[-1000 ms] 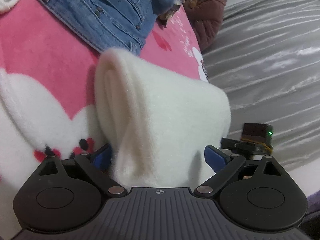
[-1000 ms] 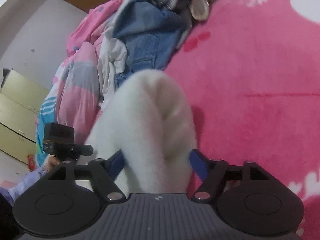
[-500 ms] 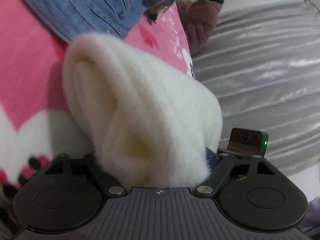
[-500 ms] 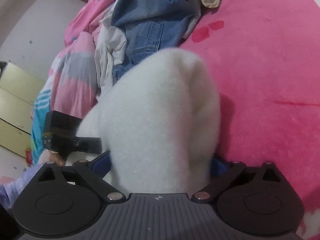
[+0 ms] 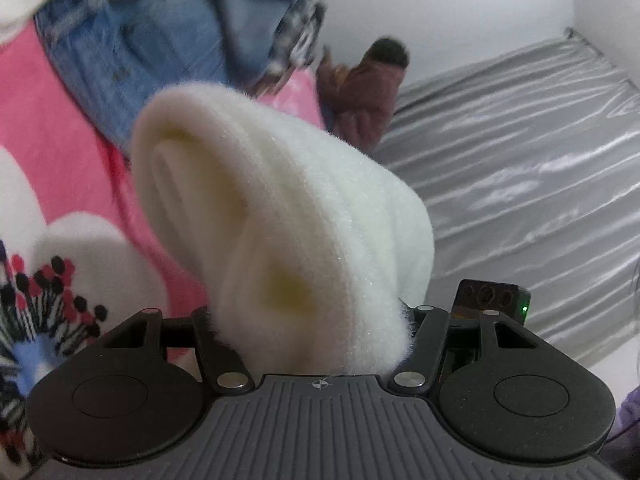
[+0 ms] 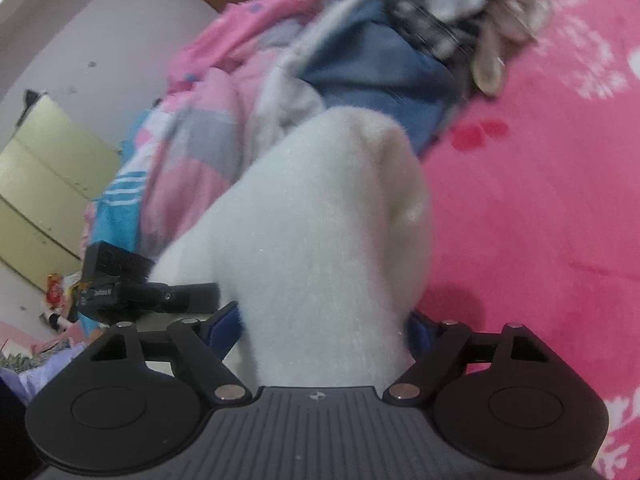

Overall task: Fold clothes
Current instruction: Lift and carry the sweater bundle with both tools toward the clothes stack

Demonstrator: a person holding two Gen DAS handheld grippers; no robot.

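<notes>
Your left gripper (image 5: 310,320) has its jaws closing w/ the folded white fleece garment (image 5: 280,208) bunched between them; fabric fills the gap edge to edge and hides the pads, so it looks clamped on the bundle. Your right gripper (image 6: 324,328) is closing too. The same white fleece garment (image 6: 320,240) sits between its jaws, blue pads (image 6: 224,326) showing at the left side right against the fleece, so it grips the other end.

The garment is a thick rolled-up fold, layers visible at its open end in the left view, held over the pink blanket (image 5: 72,140) that covers the bed. Can't tell if its underside touches the blanket.

Beyond the bundle, toward the blanket's far edge, there's a heap of unfolded clothes: denim jacket (image 5: 132,52), a plaid piece (image 6: 444,36), something beige (image 6: 504,40). Pink-and-blue striped bedding (image 6: 180,160) lies along the bed's left side in the right view, yellow cabinet (image 6: 40,188) past it by the wall.

In the left view a grey shiny sheet (image 5: 520,160) runs along the blanket's right edge, and a person in a maroon coat (image 5: 368,96) is at the far end. No containers seen.
</notes>
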